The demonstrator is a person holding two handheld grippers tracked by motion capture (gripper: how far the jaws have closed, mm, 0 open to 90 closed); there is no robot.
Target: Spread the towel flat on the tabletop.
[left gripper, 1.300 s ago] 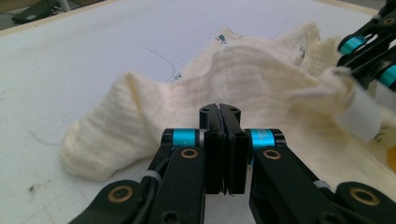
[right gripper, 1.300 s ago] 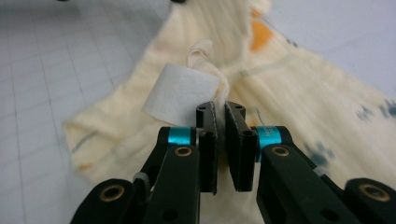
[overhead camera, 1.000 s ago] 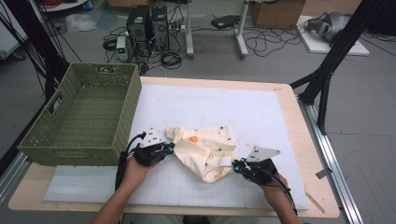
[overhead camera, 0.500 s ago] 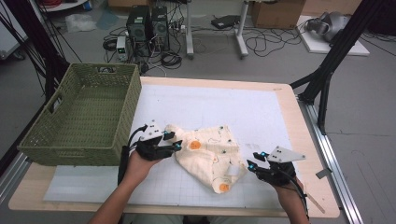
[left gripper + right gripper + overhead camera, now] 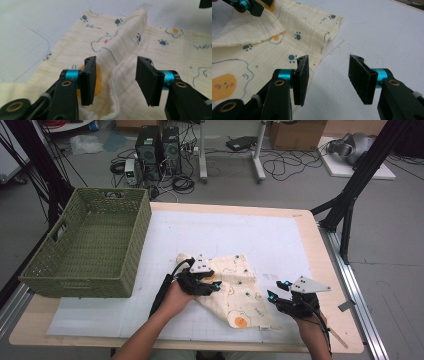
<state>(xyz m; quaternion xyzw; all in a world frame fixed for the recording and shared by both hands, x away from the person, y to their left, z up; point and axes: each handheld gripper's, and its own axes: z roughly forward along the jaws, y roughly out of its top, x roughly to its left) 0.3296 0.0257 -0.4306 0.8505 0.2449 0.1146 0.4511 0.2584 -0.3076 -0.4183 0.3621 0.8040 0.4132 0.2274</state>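
Rising between the left tongs [image 5: 116,81], the cloth [image 5: 125,50] forms a ridge.

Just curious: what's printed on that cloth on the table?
The cloth is pale yellow with blue paw prints and fried eggs, clearest in the left gripper view.

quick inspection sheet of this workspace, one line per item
surface: wooden table under a white grid mat
job's things: cream printed cloth rumpled on the mat; green basket at left
clutter: nothing seen
grippers: left tool open astride a raised fold, jaws just opened; right tool open beside the cloth's edge, nothing between, just opened
cables: black lead along left forearm
surroundings: computer towers, floor wiring
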